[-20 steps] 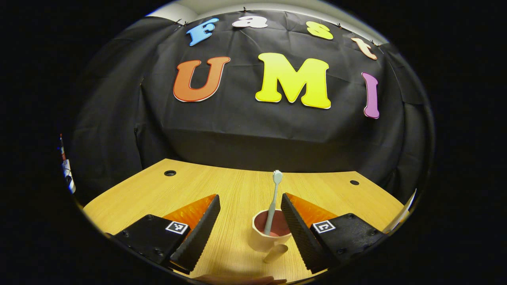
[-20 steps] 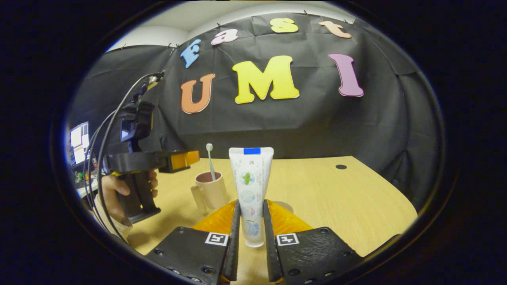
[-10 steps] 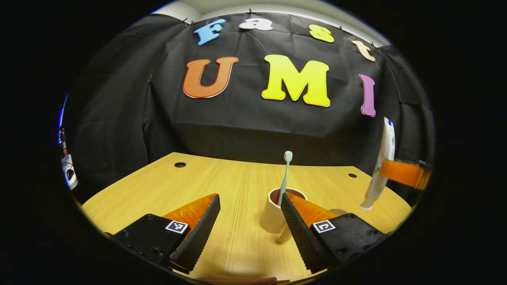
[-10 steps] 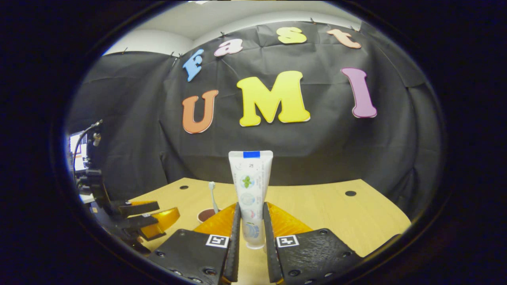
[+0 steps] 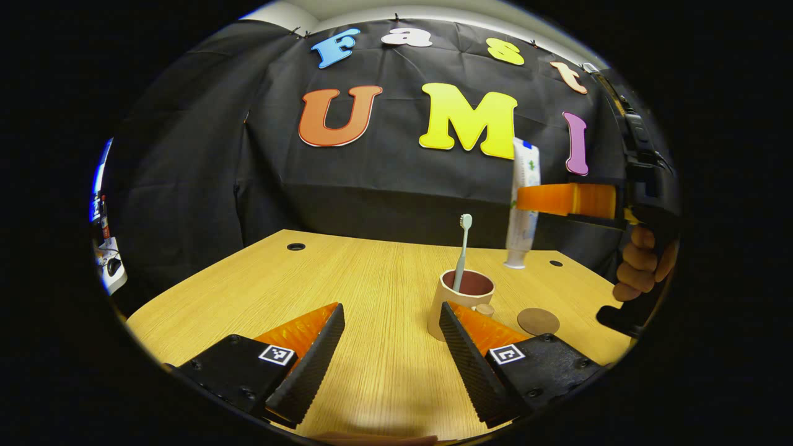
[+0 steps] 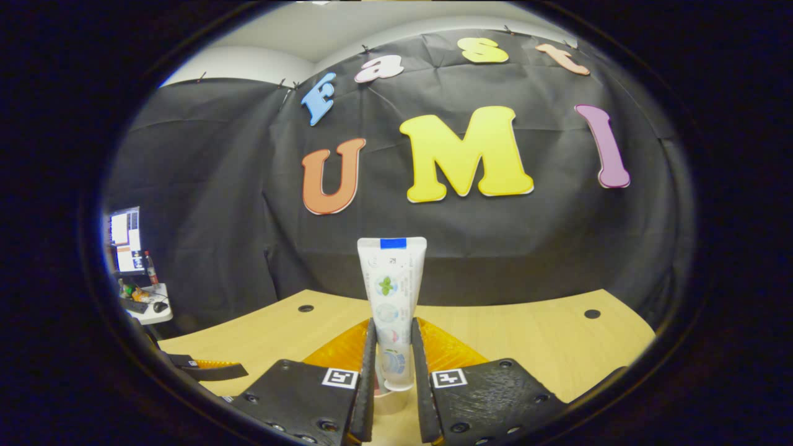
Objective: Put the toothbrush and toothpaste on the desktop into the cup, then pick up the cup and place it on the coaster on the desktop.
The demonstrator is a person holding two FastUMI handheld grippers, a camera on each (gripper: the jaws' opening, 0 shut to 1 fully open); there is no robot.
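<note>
Toothpaste (image 6: 391, 297) has travelled from beside the cup (image 5: 461, 300) to above it within the last second, so lowering it in looks like your next move. Your right gripper (image 6: 392, 371) clamps the tube upright, long axis vertical, cap down, crimp up. Toothbrush (image 5: 461, 251) stands in the cup, bristles up. Your left gripper (image 5: 391, 353) has backed off, fingers spread and empty. Coaster (image 5: 538, 321) lies just beside the cup.

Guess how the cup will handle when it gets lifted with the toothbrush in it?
The cup looks rigid with thick walls, so it should take a firm squeeze from the tongs. The toothbrush leans loosely against the rim and will probably rattle or swing if tilted. Its handle likely puts weight off-centre, so the cup may twist in a side grip.
</note>
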